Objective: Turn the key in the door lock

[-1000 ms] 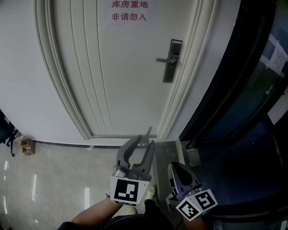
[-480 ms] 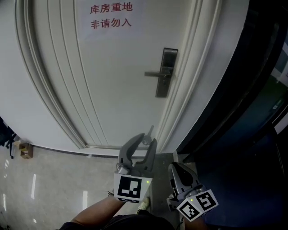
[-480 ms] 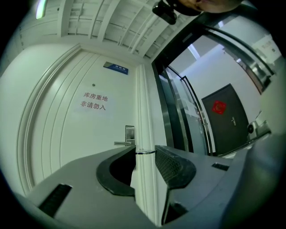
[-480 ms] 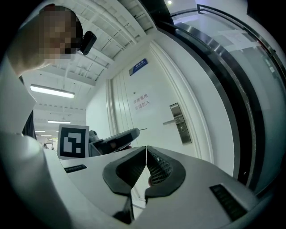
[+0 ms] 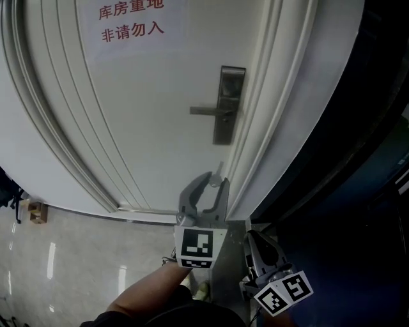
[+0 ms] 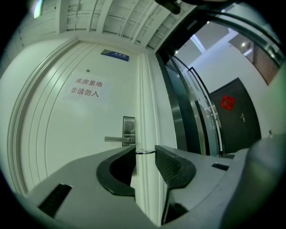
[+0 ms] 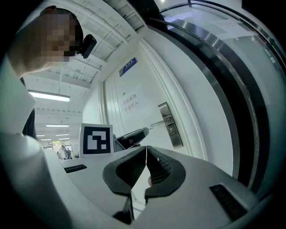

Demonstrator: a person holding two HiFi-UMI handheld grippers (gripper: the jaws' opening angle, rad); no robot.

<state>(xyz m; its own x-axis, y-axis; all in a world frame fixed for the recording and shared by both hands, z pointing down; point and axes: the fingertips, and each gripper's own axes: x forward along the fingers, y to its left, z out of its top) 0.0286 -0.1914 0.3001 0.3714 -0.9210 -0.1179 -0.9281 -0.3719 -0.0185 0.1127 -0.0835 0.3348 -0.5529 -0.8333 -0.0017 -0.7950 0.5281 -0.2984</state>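
Note:
The white door (image 5: 147, 108) carries a steel lock plate (image 5: 229, 105) with a lever handle (image 5: 206, 110). My left gripper (image 5: 215, 181) is held level in front of the door's lower right edge, well below the lock. It is shut on a small metal key (image 5: 219, 169) that pokes out past its tips. In the left gripper view the key (image 6: 145, 152) bridges the jaw tips, and the lock plate (image 6: 128, 130) lies just left of them, farther off. My right gripper (image 5: 252, 237) hangs lower right, its jaws shut with nothing in them (image 7: 146, 150).
A sign in red characters (image 5: 131, 19) is fixed high on the door. Dark glass walling (image 5: 345, 159) runs along the right of the door frame (image 5: 259, 128). A small box (image 5: 35, 211) sits on the tiled floor at far left.
Both grippers have moved closer to the door. The lock plate now looks larger and sits lower and further left in the head view. The left gripper has advanced ahead of the right.

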